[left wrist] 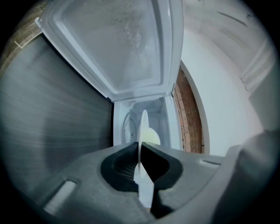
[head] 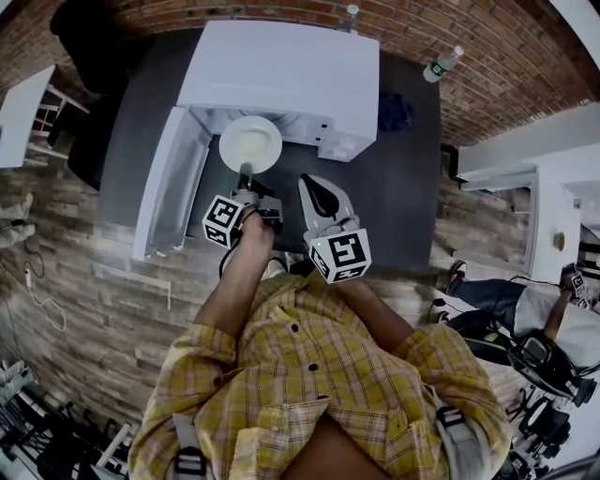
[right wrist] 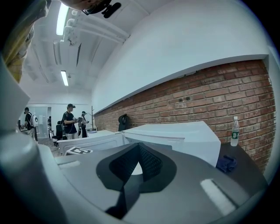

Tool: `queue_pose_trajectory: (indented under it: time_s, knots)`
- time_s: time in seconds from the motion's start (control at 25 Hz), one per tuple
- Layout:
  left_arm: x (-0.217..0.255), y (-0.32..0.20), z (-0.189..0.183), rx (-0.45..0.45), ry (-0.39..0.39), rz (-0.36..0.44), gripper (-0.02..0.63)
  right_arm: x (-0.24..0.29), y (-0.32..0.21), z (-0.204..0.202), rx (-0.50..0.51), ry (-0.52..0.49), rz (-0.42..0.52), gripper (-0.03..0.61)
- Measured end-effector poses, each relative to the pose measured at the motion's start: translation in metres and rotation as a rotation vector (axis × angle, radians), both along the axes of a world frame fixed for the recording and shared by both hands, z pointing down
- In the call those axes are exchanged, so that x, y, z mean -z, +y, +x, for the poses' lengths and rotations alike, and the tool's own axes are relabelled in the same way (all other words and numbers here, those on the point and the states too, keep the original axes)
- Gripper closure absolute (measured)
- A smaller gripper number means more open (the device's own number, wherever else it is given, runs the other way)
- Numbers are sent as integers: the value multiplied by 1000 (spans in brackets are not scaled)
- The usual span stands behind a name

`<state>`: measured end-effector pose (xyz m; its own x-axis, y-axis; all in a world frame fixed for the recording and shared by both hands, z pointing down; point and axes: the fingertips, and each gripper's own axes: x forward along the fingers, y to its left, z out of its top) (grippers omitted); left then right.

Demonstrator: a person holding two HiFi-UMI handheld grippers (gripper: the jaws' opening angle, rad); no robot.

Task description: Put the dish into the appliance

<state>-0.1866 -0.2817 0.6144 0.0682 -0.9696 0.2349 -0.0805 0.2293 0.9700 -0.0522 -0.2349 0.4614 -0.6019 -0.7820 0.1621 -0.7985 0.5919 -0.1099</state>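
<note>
A white dish (head: 250, 143) is held by its near rim in my left gripper (head: 246, 173), at the open front of the white appliance (head: 281, 75). The appliance's door (head: 169, 183) is swung out to the left. In the left gripper view the dish (left wrist: 143, 131) stands edge-on, with the left gripper (left wrist: 141, 148) shut on its rim. Ahead are the cavity (left wrist: 131, 127) and, above, the open door (left wrist: 118, 43). My right gripper (head: 314, 183) hangs to the right of the dish, shut and empty. The right gripper (right wrist: 139, 148) points past the appliance (right wrist: 183, 135).
The appliance stands on a dark surface (head: 394, 187) against a brick wall. A blue cloth (head: 396, 111) and a water bottle (head: 442, 64) lie to its right, and another bottle (head: 349, 17) is behind it. A seated person (head: 553, 319) is at the right; others (right wrist: 70, 118) stand far off.
</note>
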Motion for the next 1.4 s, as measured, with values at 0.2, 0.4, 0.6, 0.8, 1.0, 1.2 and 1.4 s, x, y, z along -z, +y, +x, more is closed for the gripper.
queue_pose_trajectory:
  time_s: [0.2, 0.4, 0.6, 0.8, 1.0, 1.2, 1.4]
  knots:
    - [-17, -21, 1, -5, -24, -39, 603, -2, -9, 1, -4, 5, -4, 575]
    - [-30, -36, 5, 5, 4, -74, 603, -7, -16, 2, -5, 12, -12, 575]
    - [-39, -46, 5, -3, -21, -99, 603, -11, -22, 1, -4, 15, -18, 575]
    - [-49, -53, 2, -6, -34, -107, 603, -14, -26, 3, -7, 17, -25, 575]
    - [-55, -61, 2, -11, -49, -113, 600, -15, -29, 4, -8, 22, -29, 575]
    - [-66, -69, 3, -3, -30, -123, 600, -18, -33, 4, -10, 26, -36, 575]
    - [-72, -79, 4, -4, -19, -122, 602, -23, -36, 4, -11, 32, -46, 575]
